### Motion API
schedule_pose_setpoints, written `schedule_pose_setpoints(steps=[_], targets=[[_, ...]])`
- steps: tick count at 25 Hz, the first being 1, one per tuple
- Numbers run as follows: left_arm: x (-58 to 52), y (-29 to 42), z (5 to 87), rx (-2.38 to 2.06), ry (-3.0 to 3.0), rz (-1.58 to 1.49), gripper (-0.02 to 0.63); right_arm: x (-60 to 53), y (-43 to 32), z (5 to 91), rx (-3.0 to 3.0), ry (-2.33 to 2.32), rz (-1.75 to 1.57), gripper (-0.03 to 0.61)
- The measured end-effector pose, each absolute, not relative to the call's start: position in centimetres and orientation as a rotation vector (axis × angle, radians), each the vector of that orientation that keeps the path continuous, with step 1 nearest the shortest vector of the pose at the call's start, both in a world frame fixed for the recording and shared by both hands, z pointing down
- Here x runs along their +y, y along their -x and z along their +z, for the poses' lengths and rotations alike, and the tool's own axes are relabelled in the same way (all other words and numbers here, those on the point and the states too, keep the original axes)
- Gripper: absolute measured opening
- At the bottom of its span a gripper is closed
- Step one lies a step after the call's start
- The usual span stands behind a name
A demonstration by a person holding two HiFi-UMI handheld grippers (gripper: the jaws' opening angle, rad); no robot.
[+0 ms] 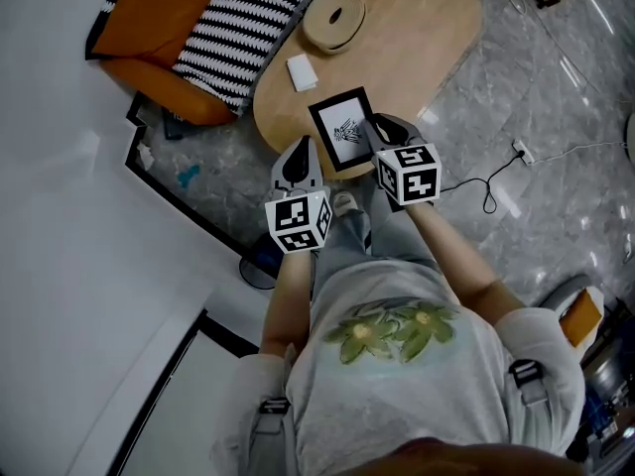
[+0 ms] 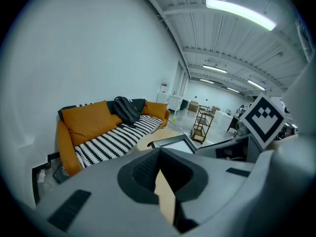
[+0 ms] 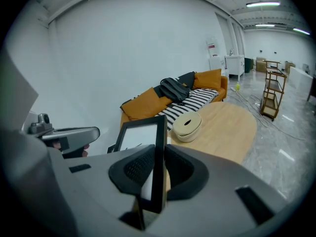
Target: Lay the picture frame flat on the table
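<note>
The black picture frame (image 1: 342,127) with a white print stands tilted near the front edge of the oval wooden table (image 1: 417,38). My right gripper (image 1: 375,127) is shut on the frame's right edge. In the right gripper view the frame (image 3: 140,132) rises upright between the pads (image 3: 143,167), and its lower end is hidden. My left gripper (image 1: 303,152) hovers at the frame's lower left, not touching it. Its tips (image 2: 159,157) are together with nothing held, and the frame (image 2: 173,143) lies just beyond them.
A round cream lidded container (image 1: 333,18) and a small white card (image 1: 302,71) sit farther back on the table. An orange sofa (image 1: 169,28) with a striped cover stands to the left. A cable (image 1: 496,181) trails on the floor at right.
</note>
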State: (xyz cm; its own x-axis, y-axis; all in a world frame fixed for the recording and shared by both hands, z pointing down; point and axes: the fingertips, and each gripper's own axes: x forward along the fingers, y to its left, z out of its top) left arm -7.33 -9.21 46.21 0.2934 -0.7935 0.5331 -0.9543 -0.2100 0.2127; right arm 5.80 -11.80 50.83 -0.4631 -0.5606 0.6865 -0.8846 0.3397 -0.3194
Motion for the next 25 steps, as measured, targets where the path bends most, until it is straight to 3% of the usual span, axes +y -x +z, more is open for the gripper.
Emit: schedule_pose_setpoints(steps=[25], targets=[[-7.1,10.0,49.5,-1.574,-1.971,0.438,0.015,-11.0,-3.4,55.8,-2.082,-1.173,0.983,0.071]])
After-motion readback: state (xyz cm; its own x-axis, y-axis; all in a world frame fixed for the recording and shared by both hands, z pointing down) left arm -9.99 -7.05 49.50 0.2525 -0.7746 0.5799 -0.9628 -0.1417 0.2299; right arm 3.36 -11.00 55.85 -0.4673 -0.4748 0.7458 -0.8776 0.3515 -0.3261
